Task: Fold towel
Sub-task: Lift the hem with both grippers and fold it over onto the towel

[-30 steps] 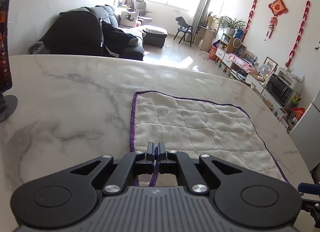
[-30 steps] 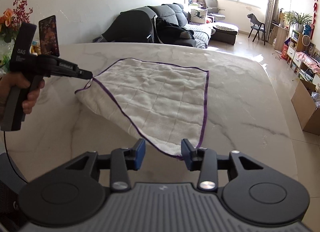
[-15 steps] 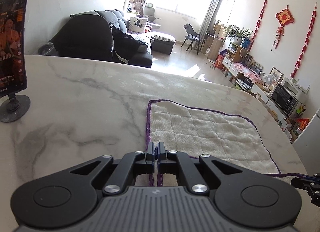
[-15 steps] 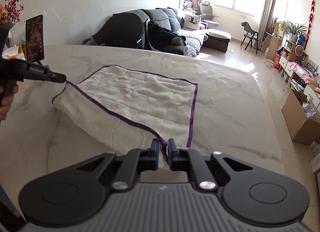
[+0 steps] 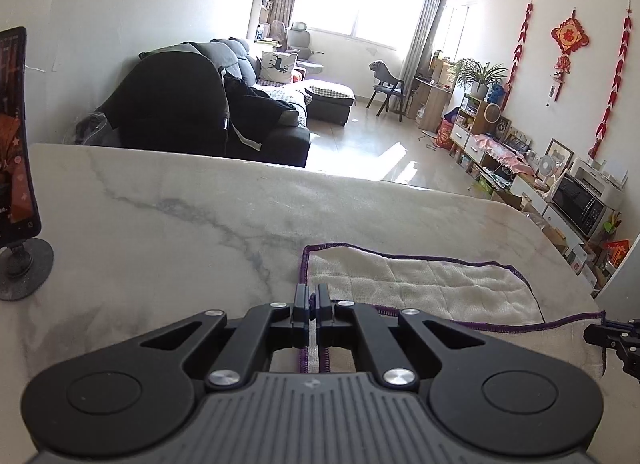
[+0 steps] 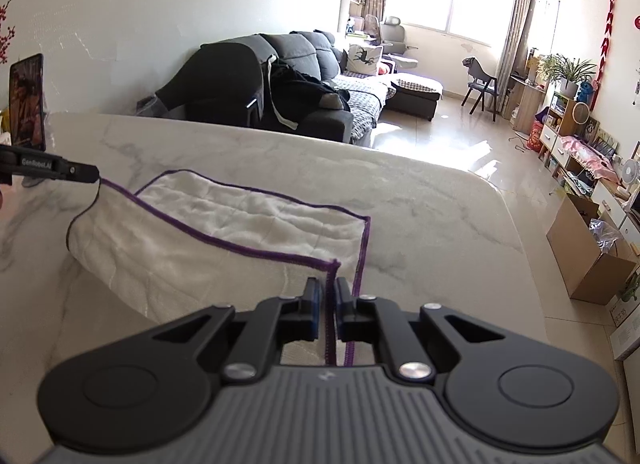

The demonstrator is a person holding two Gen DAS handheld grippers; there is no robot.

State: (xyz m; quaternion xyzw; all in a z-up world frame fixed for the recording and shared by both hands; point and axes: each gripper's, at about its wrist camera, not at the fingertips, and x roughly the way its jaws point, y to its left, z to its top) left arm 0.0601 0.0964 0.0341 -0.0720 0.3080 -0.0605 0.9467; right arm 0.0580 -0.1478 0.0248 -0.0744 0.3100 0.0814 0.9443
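A white marble desk with grey veins fills the near ground. At nine o'clock in the left wrist view a phone stands upright on a round stand. Beyond the desk, at twelve o'clock, sits a dark sofa with a cushion. At two o'clock are a chair, a plant and red hangings; at three o'clock, a microwave.

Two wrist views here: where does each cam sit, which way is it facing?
Left wrist: behind the left claw, facing across the marble table; shut on a towel corner.
Right wrist: behind the right claw, facing the same way; shut on the other near corner; left claw at frame left.
Shared: towel, table, phone on a stand, sofa.
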